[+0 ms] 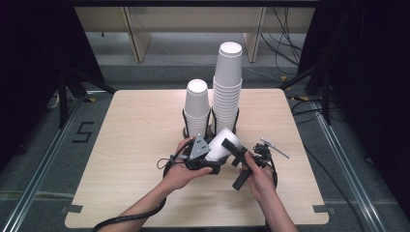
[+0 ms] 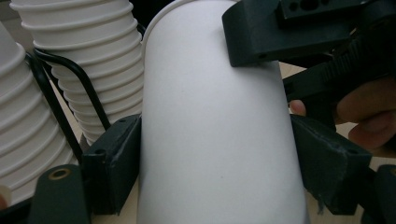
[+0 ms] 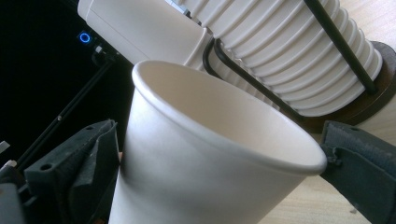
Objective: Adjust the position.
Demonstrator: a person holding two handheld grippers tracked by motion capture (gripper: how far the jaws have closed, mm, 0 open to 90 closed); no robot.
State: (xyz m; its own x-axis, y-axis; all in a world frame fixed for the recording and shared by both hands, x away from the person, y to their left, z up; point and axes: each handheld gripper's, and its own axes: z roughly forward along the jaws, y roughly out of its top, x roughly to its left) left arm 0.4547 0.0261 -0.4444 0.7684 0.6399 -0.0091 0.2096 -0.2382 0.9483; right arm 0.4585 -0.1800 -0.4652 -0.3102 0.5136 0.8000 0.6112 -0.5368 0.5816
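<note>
A single white paper cup (image 1: 225,142) lies tilted between both grippers just above the table, its mouth facing away from the person. My left gripper (image 1: 215,155) is shut on its lower body; in the left gripper view both pads press the cup (image 2: 210,116) at its sides. My right gripper (image 1: 235,151) comes in from the right near the rim. In the right gripper view its two pads lie against the cup (image 3: 201,154) on either side. Right behind stand a short stack of cups (image 1: 197,108) and a tall stack (image 1: 228,82), each in a black wire holder.
The light wooden table (image 1: 140,145) carries a small metal tool (image 1: 274,148) to the right of the hands. A black cable (image 1: 125,220) trails from the left gripper over the near edge. Dark curtains and stands flank the table.
</note>
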